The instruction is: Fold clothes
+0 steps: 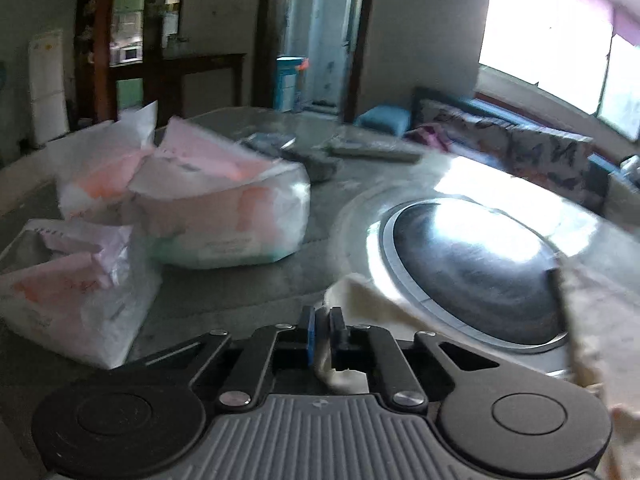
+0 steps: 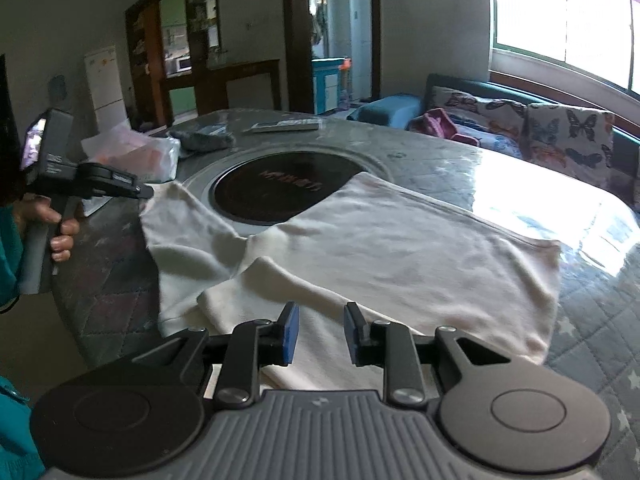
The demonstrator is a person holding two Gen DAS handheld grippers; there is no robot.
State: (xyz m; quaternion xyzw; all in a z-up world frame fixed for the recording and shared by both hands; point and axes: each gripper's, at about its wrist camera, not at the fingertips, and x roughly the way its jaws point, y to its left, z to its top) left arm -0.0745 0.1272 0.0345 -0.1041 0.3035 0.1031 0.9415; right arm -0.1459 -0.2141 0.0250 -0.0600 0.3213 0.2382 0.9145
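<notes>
A white T-shirt [image 2: 380,252] lies spread on the round grey table [image 2: 440,160], partly over the dark round hob. My left gripper [image 1: 323,320] is shut on the shirt's sleeve edge [image 1: 360,300] and holds it lifted above the table. It also shows in the right wrist view [image 2: 148,191], at the sleeve's far left tip. My right gripper [image 2: 321,328] is open and empty, just above the shirt's near folded edge.
A round black induction hob [image 2: 280,192] is set in the table's middle. Several plastic bags with pink packs [image 1: 224,208] sit at the table's left. A dark cloth [image 2: 204,140] and a remote [image 2: 288,125] lie at the far side. A butterfly-patterned sofa [image 2: 540,128] stands at the right.
</notes>
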